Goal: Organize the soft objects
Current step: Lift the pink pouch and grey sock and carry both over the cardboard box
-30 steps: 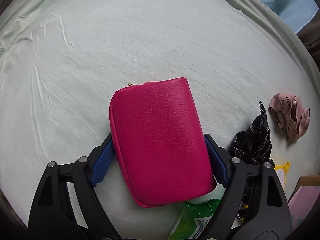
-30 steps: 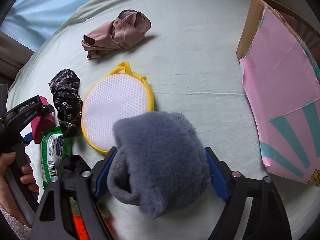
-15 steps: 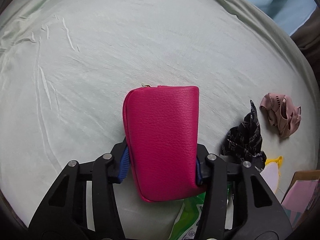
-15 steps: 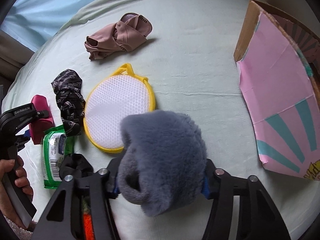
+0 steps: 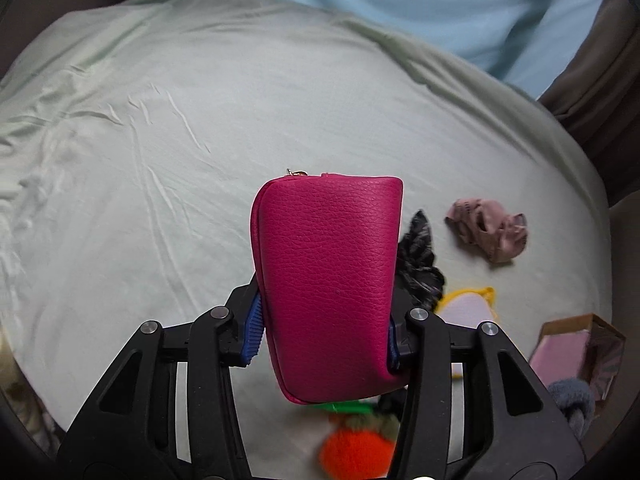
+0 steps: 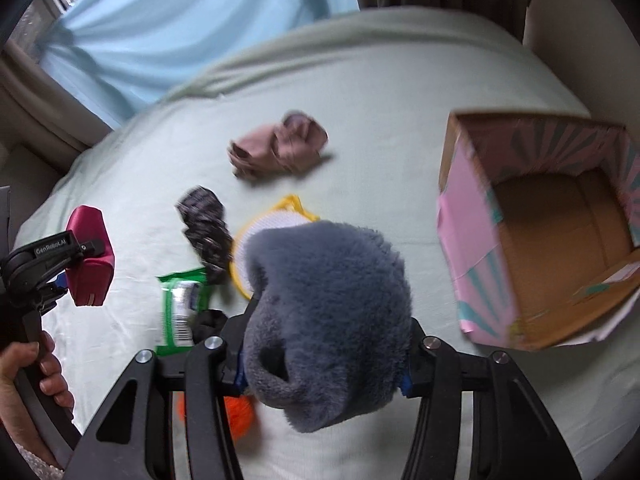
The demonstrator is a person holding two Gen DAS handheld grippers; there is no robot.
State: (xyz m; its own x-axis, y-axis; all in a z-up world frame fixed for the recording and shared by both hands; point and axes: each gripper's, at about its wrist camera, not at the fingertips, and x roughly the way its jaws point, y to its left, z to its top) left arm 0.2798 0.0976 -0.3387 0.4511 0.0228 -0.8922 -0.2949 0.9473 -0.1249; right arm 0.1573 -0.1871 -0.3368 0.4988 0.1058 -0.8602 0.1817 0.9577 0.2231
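My left hand-held gripper [image 5: 324, 344] is clamped on the magenta pebbled-leather zip pouch [image 5: 328, 276], held up off the pale green bedsheet [image 5: 160, 128] with its zipper edge pointing away from me. My right hand-held gripper [image 6: 324, 368] is clamped on the fluffy grey fleece piece [image 6: 324, 312], also lifted clear. The open cardboard box with pink and teal sides [image 6: 552, 232] stands to the right of the fleece, mouth tipped toward me and, as far as I can see, nothing inside.

I judge the step in hand to be carrying both items to that box. To do it well I would take the fleece in first, since it sits nearest, lowering it past the near rim before letting go so the pile does not catch on the flap. The pouch is stiffer and heavier-looking; I would keep my grip low on it and bring it over without sweeping the black patterned scarf [image 6: 204, 232], the yellow-rimmed white mesh pad [image 6: 264, 232] or the green wipes packet [image 6: 182, 304] lying between. The crumpled dusty-pink garment [image 6: 280, 148] lies farther back, well apart from both.
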